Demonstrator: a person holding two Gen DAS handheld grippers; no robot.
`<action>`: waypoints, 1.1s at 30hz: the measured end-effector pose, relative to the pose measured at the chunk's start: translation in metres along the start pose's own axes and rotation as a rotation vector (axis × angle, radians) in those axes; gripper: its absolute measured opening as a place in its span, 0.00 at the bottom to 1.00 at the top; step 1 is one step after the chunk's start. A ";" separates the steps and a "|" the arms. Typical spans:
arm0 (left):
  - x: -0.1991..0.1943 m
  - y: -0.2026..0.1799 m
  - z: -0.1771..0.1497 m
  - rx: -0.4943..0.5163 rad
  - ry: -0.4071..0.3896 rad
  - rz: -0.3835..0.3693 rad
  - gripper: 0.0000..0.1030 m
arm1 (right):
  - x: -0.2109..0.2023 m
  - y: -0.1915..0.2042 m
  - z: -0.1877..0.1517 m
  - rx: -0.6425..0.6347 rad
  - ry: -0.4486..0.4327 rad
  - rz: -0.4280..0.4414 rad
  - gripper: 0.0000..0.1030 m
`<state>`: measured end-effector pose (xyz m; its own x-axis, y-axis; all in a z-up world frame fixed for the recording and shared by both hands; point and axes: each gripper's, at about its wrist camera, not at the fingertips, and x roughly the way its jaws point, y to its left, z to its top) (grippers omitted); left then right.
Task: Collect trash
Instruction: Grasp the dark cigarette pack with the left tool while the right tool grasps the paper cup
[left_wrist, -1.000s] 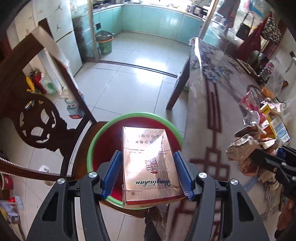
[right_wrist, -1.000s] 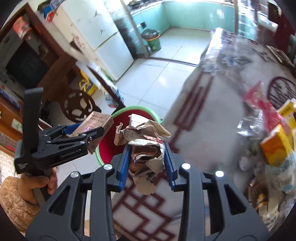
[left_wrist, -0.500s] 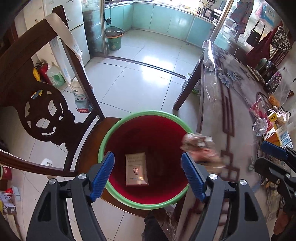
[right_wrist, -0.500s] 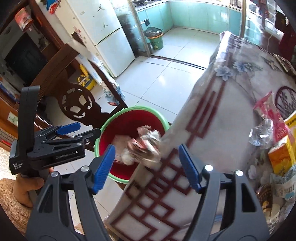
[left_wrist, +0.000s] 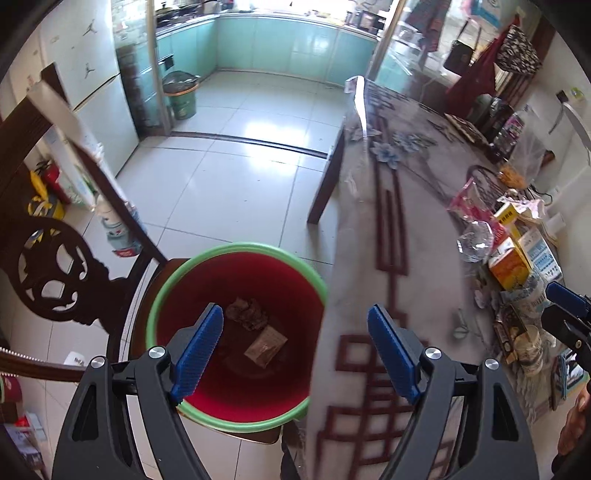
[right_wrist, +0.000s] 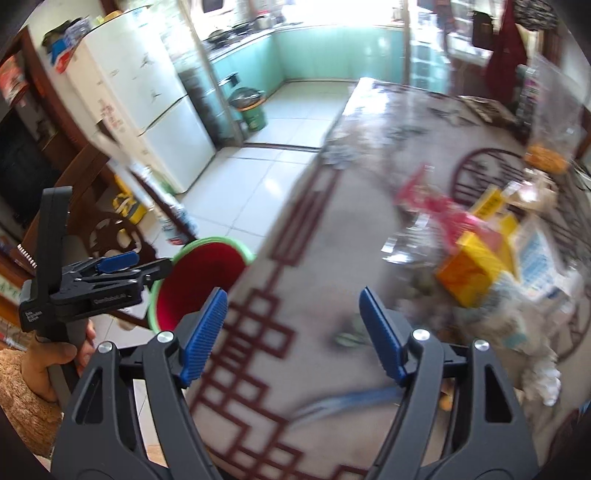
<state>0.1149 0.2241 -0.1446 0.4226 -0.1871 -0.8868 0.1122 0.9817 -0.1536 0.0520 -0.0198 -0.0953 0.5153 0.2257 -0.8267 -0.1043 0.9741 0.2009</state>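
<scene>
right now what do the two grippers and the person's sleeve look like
Both grippers are black plastic clamps with blue ribbed pads and silver bolts at the finger joints. The left gripper, seen from the side in the right wrist view, has a blue lever on top, small white lettering and a tall black handle. The sleeve is a tan knit.

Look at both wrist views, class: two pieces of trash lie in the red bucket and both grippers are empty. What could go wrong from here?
1. The red bucket sits on a chair seat near its front edge; a knock from the left gripper might tip it.
2. The right gripper, jaws opening, faces a crowded pile; a grab could take the yellow box, possibly not trash.
</scene>
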 end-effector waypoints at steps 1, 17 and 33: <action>0.001 -0.006 0.001 0.010 0.001 -0.007 0.75 | -0.004 -0.009 -0.004 0.012 -0.001 -0.017 0.70; 0.009 -0.150 0.001 0.106 0.021 -0.095 0.75 | -0.033 -0.147 -0.064 0.135 0.078 -0.154 0.70; 0.021 -0.257 -0.037 -0.032 0.080 -0.072 0.78 | -0.033 -0.235 -0.074 -0.051 0.194 -0.009 0.73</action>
<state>0.0619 -0.0308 -0.1397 0.3414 -0.2549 -0.9047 0.1105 0.9667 -0.2307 -0.0034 -0.2545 -0.1540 0.3431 0.2117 -0.9151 -0.1461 0.9744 0.1706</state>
